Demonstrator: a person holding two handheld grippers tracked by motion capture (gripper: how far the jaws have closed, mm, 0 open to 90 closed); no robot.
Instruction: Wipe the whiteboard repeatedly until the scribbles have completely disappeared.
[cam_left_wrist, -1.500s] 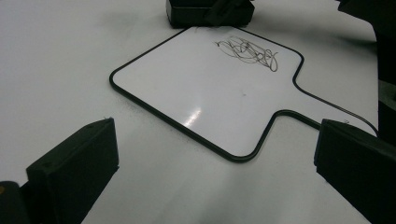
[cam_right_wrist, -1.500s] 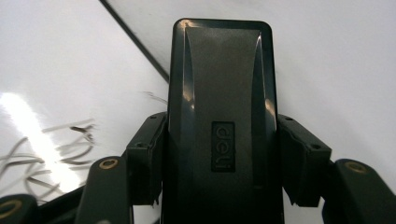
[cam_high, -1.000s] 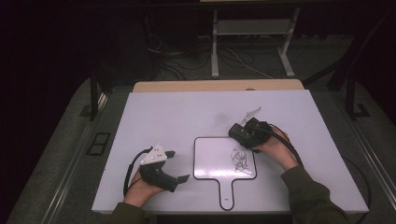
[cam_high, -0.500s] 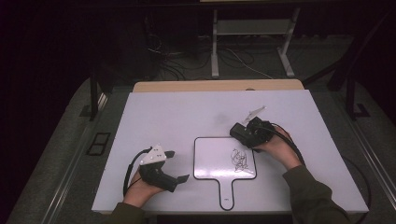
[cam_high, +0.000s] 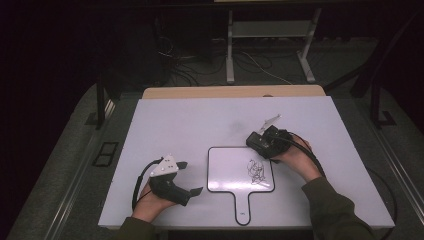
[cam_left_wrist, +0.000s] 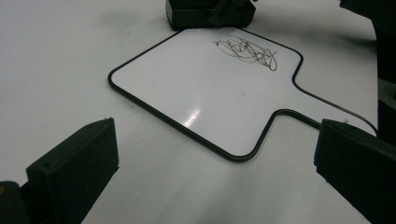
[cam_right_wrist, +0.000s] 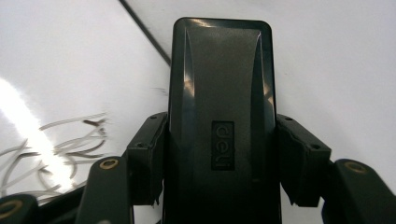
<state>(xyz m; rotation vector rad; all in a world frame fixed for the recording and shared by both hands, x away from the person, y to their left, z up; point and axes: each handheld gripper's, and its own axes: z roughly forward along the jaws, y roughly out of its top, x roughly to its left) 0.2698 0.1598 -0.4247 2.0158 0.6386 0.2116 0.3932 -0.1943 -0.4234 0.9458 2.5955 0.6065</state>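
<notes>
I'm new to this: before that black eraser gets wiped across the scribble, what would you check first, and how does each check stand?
1. Right gripper clamped on the eraser: ok, both jaws press its sides.
2. Eraser near the scribble: ok, at the small whiteboard's upper right corner.
3. Eraser flat on the board: cannot tell.
4. Left gripper clear of the wiping path: ok, open, left of the board on the table.
5. Board held steady: not ok, nothing holds it.

Scribbled whiteboard (cam_left_wrist: 201, 88) between wide-apart jaws, black eraser (cam_left_wrist: 210, 14) at its far edge.
</notes>
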